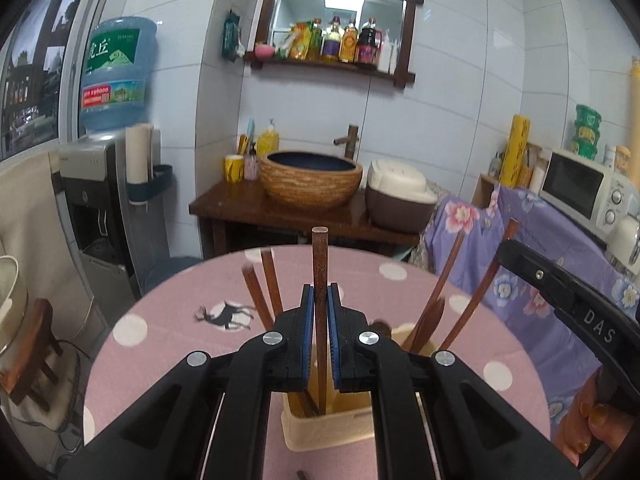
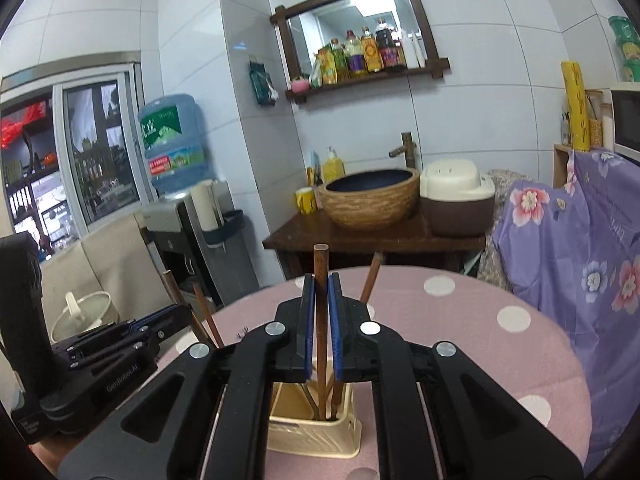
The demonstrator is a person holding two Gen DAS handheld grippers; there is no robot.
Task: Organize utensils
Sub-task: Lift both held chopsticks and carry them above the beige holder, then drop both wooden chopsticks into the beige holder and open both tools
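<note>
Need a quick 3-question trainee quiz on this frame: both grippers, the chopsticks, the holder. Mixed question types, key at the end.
1. True or false: the left gripper is shut on a wooden chopstick.
2. What does the right gripper hold?
A. a spoon
B. an upright wooden chopstick
C. nothing
3. Fill in: the other wooden utensils stand in a beige ____ on the pink dotted tablecloth.

Key:
1. True: the blue pads press on the stick from both sides.
2. B
3. holder, a slotted plastic utensil basket.
</note>
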